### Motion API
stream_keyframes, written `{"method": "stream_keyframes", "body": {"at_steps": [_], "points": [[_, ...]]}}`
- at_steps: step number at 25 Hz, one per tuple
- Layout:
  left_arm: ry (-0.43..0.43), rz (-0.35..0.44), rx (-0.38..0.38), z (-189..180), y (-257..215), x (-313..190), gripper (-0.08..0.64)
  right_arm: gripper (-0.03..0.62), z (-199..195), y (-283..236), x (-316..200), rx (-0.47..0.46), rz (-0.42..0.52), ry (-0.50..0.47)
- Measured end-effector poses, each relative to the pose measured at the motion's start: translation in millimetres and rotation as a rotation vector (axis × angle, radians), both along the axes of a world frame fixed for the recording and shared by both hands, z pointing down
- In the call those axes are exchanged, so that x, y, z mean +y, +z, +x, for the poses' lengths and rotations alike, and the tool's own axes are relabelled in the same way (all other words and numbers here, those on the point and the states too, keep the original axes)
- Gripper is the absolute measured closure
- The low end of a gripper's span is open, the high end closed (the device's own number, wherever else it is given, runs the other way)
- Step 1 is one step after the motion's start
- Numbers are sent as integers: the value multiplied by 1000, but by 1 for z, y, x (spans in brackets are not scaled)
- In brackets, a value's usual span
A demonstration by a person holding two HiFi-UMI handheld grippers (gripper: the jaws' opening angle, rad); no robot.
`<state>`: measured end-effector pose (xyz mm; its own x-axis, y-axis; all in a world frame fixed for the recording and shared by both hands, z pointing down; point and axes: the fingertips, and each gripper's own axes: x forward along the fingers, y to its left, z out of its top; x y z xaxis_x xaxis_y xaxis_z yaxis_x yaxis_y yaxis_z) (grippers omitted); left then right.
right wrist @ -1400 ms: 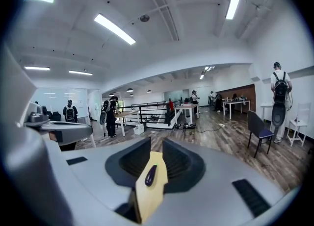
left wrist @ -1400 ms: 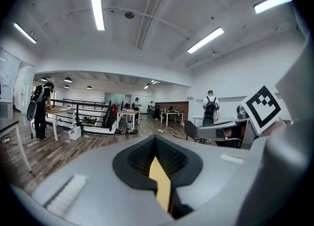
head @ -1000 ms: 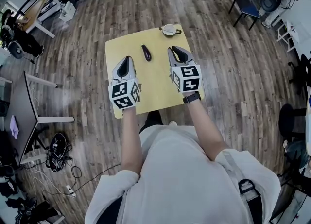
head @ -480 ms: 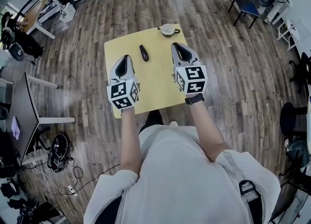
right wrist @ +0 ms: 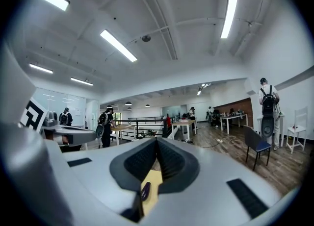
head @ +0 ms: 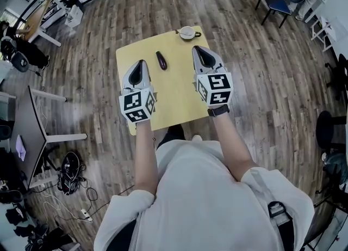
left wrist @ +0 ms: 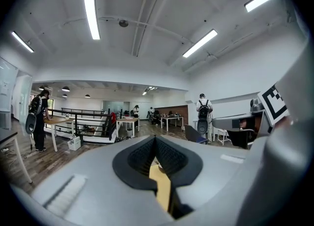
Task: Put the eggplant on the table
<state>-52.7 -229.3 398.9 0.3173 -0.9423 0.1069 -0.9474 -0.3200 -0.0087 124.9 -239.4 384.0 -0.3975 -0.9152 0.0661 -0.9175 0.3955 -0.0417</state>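
Observation:
A dark purple eggplant lies on the small yellow table, toward its far side, free of both grippers. A sliver of the eggplant shows through the right gripper's jaw gap. My left gripper hovers over the table's left part, jaws together and empty. My right gripper is held over the right part, level, jaws shut with nothing between them. In the left gripper view the black pads meet at the tip, with only table surface below.
A white cup on a saucer stands at the table's far edge. Wood floor surrounds the table. A blue chair is at the far right, a dark desk and cables at the left. People stand far off in the room.
The right gripper's jaws have closed and it has risen a little, shifting slightly right. The left gripper has barely moved. The eggplant stays where it lay.

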Motion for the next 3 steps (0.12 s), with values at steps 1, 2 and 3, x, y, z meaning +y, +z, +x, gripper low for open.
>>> {"method": "stream_keyframes", "body": {"at_steps": [1, 2, 3], "points": [[1, -2, -2, 0, 1, -3, 551, 581, 0, 1, -3, -1, -2, 1], [3, -4, -3, -1, 2, -5, 551, 581, -1, 2, -5, -2, -4, 3], [4, -6, -5, -1, 3, -8, 551, 581, -1, 3, -8, -2, -6, 4]]}}
